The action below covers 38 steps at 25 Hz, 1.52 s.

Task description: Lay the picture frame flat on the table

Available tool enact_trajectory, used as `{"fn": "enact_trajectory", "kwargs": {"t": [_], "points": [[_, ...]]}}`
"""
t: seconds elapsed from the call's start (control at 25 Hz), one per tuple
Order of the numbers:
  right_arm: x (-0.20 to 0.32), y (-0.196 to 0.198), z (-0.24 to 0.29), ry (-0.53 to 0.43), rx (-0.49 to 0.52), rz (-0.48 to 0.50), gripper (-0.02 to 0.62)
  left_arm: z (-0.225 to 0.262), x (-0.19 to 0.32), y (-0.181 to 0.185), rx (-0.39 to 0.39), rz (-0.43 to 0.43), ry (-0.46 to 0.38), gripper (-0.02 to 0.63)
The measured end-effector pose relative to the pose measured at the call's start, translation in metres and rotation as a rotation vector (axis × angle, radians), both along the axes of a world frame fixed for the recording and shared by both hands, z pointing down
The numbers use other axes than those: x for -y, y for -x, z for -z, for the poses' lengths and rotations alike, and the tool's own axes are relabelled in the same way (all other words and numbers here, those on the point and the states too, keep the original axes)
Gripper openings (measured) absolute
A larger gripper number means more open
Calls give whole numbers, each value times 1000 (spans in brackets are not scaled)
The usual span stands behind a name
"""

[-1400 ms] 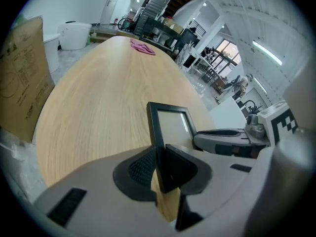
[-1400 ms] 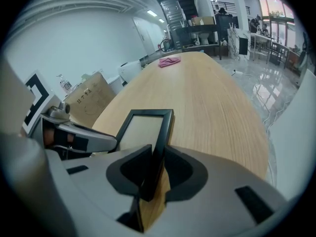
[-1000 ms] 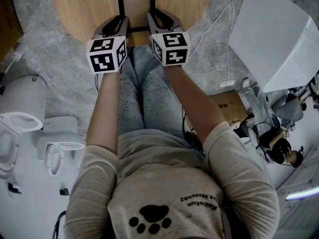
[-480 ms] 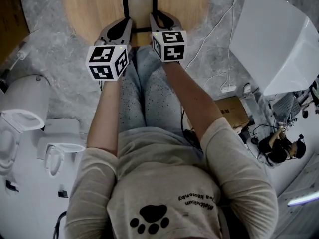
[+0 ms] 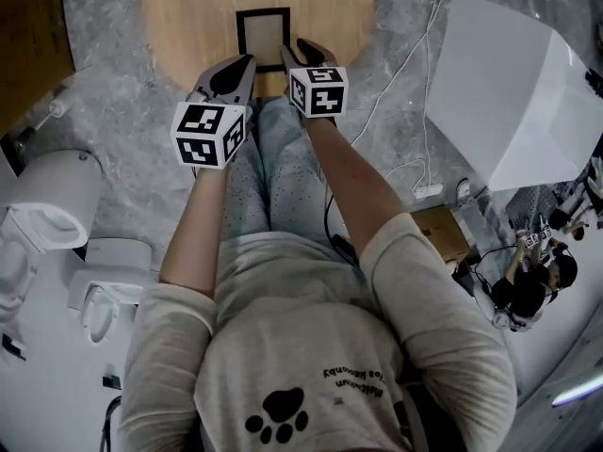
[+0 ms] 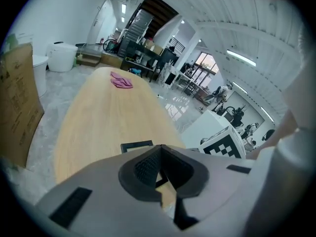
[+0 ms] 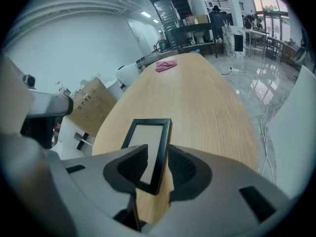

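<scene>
picture frame (image 5: 263,34): 1 | table (image 5: 188,26): 1 | pink cloth (image 7: 166,65): 1

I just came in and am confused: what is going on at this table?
A seated person works with two hand-held grippers at a light wooden table. The right gripper has just been opening its jaws, with one edge of the black rectangular picture frame between them, not gripped. The left gripper is shut and empty.

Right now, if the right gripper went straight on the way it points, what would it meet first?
The frame: its near corner sits between the jaws of the right gripper, which have just been opening. Past it, probably the table.
</scene>
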State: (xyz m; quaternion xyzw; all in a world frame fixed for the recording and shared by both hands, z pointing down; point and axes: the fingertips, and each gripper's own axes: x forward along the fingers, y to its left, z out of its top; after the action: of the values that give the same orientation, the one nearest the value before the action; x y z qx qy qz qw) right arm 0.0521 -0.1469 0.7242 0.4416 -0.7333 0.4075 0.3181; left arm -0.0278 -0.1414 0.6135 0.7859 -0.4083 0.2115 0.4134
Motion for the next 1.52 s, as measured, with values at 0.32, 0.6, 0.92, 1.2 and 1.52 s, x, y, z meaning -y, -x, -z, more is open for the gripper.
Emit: {"fn": "enact_trajectory", "kwargs": {"t": [0.32, 0.6, 0.92, 1.2, 1.52], "points": [[6, 4, 72, -89, -34, 140, 59, 55, 9, 2, -4, 29, -67, 8], [-8, 3, 136, -133, -22, 163, 14, 103, -1, 1, -1, 20, -115, 8], [-5, 10, 237, -299, 49, 187, 11, 158, -11, -1, 5, 17, -195, 9], [-1, 8, 340, -484, 139, 121, 11, 225, -8, 8, -1, 70, -301, 8], [2, -5, 427, -691, 173, 55, 11, 305, 4, 12, 33, 86, -512, 8]]}}
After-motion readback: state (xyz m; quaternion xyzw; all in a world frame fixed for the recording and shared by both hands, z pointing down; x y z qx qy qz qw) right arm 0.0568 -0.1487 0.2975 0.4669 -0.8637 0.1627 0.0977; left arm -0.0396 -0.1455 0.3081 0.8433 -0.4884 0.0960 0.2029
